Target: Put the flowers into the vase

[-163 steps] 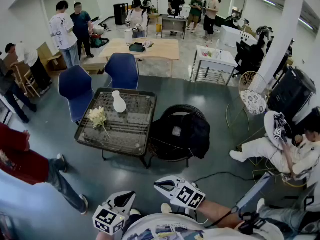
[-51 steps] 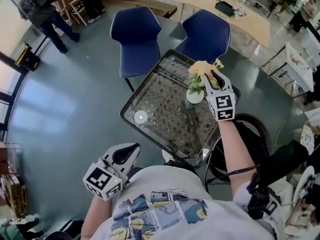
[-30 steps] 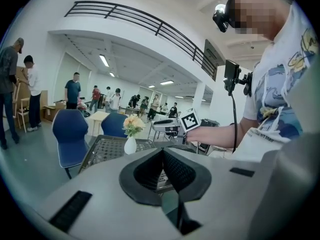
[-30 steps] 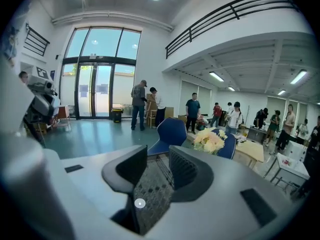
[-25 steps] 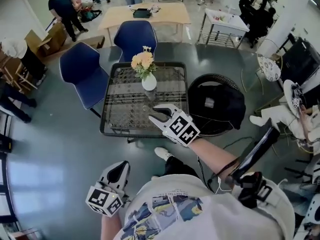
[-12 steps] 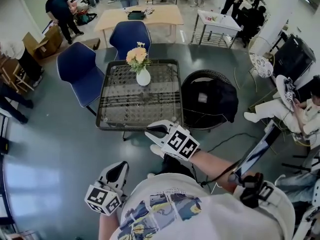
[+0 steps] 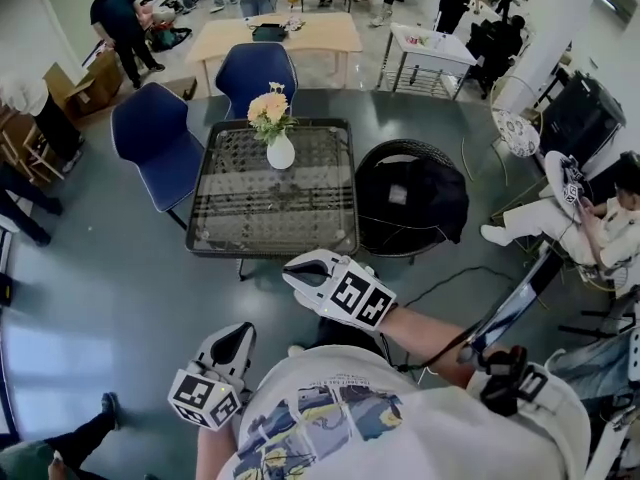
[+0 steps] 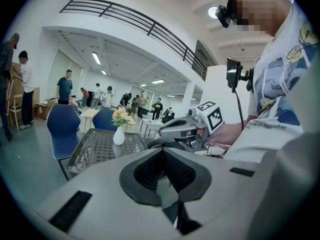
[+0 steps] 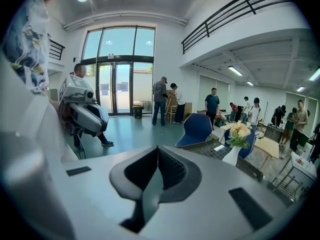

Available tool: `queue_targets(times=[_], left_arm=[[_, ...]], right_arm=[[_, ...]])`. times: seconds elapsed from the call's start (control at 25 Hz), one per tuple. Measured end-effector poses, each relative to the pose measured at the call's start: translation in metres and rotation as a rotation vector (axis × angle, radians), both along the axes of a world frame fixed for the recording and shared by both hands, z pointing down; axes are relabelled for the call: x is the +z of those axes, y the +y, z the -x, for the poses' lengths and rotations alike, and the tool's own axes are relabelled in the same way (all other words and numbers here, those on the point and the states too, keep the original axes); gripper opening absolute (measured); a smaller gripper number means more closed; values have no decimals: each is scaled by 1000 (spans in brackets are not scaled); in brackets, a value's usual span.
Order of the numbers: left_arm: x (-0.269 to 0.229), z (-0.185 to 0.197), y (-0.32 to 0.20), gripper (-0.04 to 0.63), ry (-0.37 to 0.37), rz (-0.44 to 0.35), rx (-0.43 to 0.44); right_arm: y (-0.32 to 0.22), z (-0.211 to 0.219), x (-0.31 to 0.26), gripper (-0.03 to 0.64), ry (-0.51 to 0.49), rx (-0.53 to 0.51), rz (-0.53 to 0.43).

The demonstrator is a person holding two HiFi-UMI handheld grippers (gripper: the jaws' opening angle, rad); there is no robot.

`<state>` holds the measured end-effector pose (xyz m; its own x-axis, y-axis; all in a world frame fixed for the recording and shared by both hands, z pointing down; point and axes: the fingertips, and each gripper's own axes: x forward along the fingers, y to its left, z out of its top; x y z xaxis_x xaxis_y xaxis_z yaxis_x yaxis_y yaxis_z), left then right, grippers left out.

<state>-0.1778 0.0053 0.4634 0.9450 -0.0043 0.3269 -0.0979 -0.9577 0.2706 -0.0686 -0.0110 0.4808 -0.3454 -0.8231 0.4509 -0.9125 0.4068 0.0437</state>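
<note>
Orange and cream flowers (image 7: 268, 107) stand upright in a white vase (image 7: 281, 154) near the far edge of the glass-topped wire table (image 7: 270, 247). My right gripper (image 7: 292, 272) hovers over the floor in front of the table's near edge, well short of the vase. Its jaws finish closing and meet with nothing between them (image 9: 157, 153). My left gripper (image 7: 240, 335) hangs low beside my torso, also shut and holding nothing (image 8: 161, 154). The left gripper view shows the vase (image 8: 118, 136) on the table; the right gripper view shows the flowers (image 9: 239, 131) at far right.
Two blue chairs (image 7: 150, 139) (image 7: 257, 69) stand at the table's left and far sides. A round black chair holding dark clothing (image 7: 412, 199) sits right of the table. A person (image 7: 590, 230) sits at far right. Several people stand by a wooden table (image 7: 283, 34) behind.
My right gripper has drawn back from over the table to the floor in front of it, and its jaws have gone from open to closed. The left gripper stays by my torso.
</note>
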Motion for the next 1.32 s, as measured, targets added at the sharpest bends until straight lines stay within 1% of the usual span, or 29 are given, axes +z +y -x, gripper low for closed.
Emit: queue_targets(times=[0.4, 0.6, 1.0, 1.32], left_arm=[[2, 1, 5, 9, -2, 2, -1], [1, -5, 4, 9, -11, 4, 4], [0, -27, -1, 9, -20, 1, 30], [3, -48, -18, 9, -25, -1, 43]], right_arm=[[7, 10, 2, 11, 4, -34, 5], [6, 6, 2, 11, 0, -38, 6], [2, -14, 4, 11, -11, -27, 11], [-10, -43, 15, 11, -22, 6, 27]])
